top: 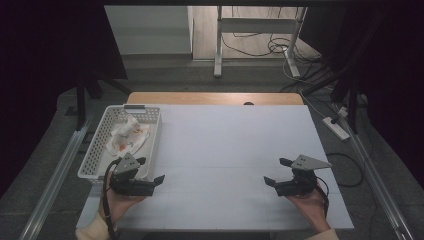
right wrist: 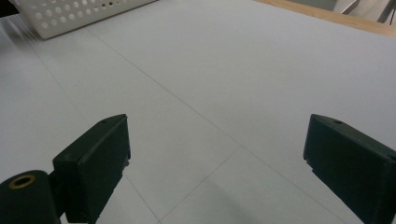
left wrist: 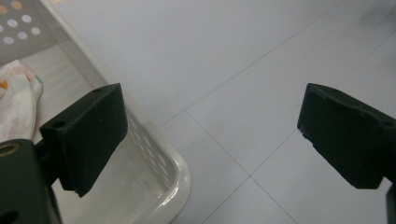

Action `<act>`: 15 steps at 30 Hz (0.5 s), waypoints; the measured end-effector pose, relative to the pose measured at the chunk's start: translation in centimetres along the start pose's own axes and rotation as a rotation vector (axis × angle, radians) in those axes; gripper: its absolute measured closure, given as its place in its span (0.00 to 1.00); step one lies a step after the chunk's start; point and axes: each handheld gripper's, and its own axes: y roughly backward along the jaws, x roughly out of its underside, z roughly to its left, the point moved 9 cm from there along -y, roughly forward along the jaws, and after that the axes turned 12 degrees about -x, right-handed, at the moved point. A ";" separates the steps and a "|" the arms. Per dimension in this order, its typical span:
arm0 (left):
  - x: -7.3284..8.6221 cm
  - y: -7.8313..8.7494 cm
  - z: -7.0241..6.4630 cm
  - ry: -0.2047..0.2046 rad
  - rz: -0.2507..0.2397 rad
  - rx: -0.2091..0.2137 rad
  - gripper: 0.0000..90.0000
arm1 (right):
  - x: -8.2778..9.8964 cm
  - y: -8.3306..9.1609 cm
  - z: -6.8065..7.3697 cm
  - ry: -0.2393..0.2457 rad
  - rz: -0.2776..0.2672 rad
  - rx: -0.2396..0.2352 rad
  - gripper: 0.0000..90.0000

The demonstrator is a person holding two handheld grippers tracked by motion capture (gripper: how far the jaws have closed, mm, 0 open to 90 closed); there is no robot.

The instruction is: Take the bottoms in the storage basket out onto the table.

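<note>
A white-covered table [top: 235, 150] takes up the middle of the scene, with a strip of bare wood along its far edge. At the table's left side sits a long white perforated basket [top: 95, 155], running from near to far. Inside the basket, toward its far half, lies a crumpled white cloth [top: 127, 137] with orange and red marks; in the left gripper view the cloth [left wrist: 16, 100] shows at the left edge, on the basket floor.

The left gripper [top: 150, 170] is held at the near left, just beside the basket's near right corner. Its jaws stand wide apart with nothing between them, one over the basket's rim [left wrist: 159, 163] and the other over the table.

The right gripper [top: 278, 171] is held at the near right, well apart from the basket. Its jaws are likewise spread wide and empty above the bare table surface [right wrist: 210, 93].
</note>
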 end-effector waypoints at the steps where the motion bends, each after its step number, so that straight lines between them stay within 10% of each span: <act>1: 0.0 0.0 0.0 0.000 -0.001 0.001 0.09 | 0.0 -0.1 0.1 0.003 0.000 -0.003 0.08; 15: 0.1 0.1 0.2 0.010 -0.012 0.012 0.09 | -0.3 -0.1 0.4 0.011 -0.013 -0.018 0.09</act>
